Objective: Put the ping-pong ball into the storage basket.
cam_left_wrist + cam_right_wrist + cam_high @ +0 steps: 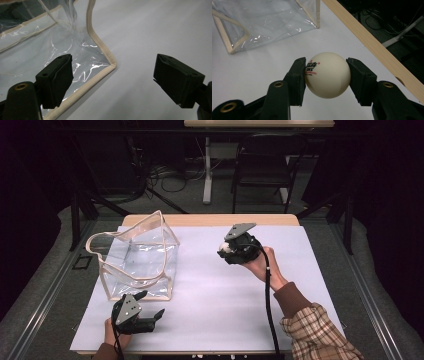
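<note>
Seen from the high view: a white-covered worktop (210, 310) with a clear plastic bag (137, 262) trimmed in beige standing at centre left of the frame, its mouth open upward and a beige strap looping off its left side. At lower left, the left tool (150, 307) lying low over the worktop, held by a hand (114, 336) at the bottom edge, jaws spread wide and holding nothing, just below the bag's near bottom edge. Right of centre, the right tool (226, 251) raised above the worktop in a hand (260, 265) with a brown cuff and plaid sleeve (320, 335), well apart from the bag. In the left gripper view: wide-open black jaws, the left one over the bag's (50, 50) clear side wall near its beige-bound corner, the right one over bare white surface; contact with the bag cannot be told. In the right gripper view: a white table-tennis ball (327, 75) with small red and black print clamped between the two jaws at frame centre, bag (262, 22) at upper left, wooden worktop edge (372, 45) running diagonally at right. Beyond the worktop in the high view, a dark chair (264, 165) and floor cables (170, 177).
</note>
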A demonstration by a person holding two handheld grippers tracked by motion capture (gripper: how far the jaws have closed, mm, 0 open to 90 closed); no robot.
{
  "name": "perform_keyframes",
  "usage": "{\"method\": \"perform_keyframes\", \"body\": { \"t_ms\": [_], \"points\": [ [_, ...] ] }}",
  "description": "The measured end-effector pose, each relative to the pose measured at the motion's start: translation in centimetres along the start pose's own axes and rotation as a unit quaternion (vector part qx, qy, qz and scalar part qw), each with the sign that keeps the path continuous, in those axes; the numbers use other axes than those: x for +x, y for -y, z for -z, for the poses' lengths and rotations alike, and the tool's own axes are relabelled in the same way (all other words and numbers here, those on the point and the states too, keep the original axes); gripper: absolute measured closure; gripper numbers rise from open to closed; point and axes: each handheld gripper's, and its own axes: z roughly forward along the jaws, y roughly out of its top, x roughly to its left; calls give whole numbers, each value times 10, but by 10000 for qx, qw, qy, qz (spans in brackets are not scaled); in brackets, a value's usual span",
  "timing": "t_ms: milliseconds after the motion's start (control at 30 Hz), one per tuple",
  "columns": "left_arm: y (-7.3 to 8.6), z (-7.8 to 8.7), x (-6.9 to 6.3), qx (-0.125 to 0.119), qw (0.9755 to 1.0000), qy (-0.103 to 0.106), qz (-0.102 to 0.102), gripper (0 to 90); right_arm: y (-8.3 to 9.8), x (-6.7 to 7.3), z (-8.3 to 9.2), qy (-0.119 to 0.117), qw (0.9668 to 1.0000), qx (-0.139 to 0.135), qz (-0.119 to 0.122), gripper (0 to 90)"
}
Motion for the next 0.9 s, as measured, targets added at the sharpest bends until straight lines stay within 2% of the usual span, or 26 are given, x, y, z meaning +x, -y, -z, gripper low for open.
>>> {"method": "perform_keyframes", "body": {
  "t_ms": [900],
  "points": [
    [0, 0, 0, -10, 10000, -8, 8, 161, -15, -3, 15, 105, 9998, -91, 115, 508]
  ]
}}
